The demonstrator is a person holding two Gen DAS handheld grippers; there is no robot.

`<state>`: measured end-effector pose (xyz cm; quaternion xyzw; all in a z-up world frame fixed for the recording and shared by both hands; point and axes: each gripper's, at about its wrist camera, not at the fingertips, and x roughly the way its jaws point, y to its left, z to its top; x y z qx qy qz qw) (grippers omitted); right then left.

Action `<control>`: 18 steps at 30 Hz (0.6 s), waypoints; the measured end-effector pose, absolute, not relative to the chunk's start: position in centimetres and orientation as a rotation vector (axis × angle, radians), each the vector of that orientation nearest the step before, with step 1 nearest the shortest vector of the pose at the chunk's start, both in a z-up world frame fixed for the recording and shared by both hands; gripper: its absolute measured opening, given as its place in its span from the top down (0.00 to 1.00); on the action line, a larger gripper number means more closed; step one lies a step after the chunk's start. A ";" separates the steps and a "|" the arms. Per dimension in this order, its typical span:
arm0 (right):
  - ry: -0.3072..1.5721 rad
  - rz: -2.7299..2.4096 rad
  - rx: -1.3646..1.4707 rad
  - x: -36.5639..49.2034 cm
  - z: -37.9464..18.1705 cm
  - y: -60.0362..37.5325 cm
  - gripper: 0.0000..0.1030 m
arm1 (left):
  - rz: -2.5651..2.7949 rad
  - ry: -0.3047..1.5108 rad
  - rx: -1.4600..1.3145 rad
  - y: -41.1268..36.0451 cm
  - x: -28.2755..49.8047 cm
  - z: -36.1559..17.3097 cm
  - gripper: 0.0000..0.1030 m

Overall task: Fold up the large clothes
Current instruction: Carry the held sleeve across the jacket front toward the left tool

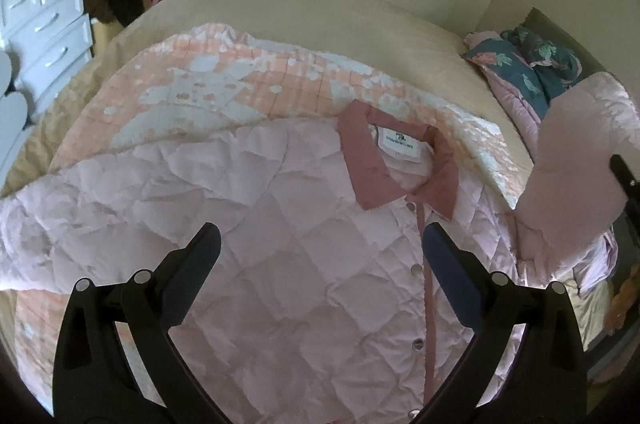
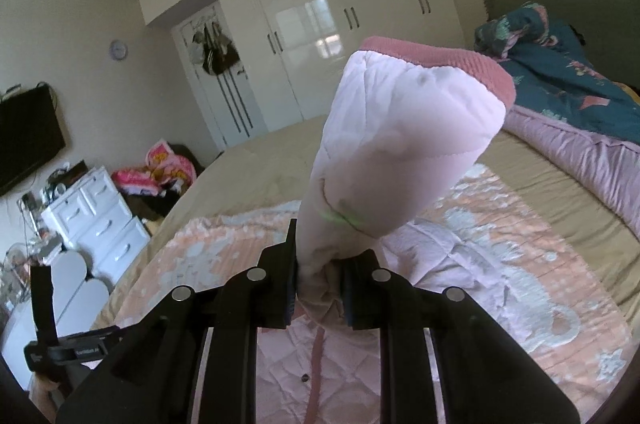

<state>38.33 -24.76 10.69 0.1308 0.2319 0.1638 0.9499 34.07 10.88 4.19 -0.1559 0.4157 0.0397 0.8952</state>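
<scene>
Right gripper (image 2: 318,288): clamped tight on a sleeve (image 2: 400,143) of the pink quilted jacket (image 1: 300,284), which stands up from the jaws with its ribbed rose cuff (image 2: 460,59) uppermost
Left gripper (image 1: 320,252): jaws wide apart and empty, hovering over the jacket's chest beside the snap placket (image 1: 426,284)
Jacket: lies front up and buttoned on a peach patterned blanket (image 1: 240,79) spread over the bed (image 1: 320,7), collar (image 1: 372,167) toward the far side
Step in hand: judged to be carrying the raised sleeve across the body for a first fold
How to do it well: lay the sleeve flat across the chest, cuff inside the jacket's outline, with the free gripper pinning the shoulder so the body does not drag
Beyond: a teal floral duvet (image 2: 560,79) bunched at the bed's end, white wardrobe (image 2: 328,23) behind
</scene>
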 end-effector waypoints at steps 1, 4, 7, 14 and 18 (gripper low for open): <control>0.480 0.340 0.264 38.5 10.2 -24.2 0.83 | 0.085 0.863 -0.326 10.9 34.1 4.0 0.08; 0.502 0.358 0.259 38.7 9.2 -22.6 0.83 | 0.081 0.869 -0.352 11.3 34.1 3.5 0.08; 0.520 0.371 0.253 38.9 8.1 -21.1 0.83 | 0.086 0.869 -0.362 11.7 34.1 3.2 0.08; 0.579 0.395 0.257 39.5 4.7 -18.5 0.83 | 0.094 0.851 -0.384 12.3 33.6 2.5 0.08; 0.636 0.413 0.250 39.9 2.1 -17.1 0.83 | 0.066 0.856 -0.393 11.9 33.2 1.6 0.08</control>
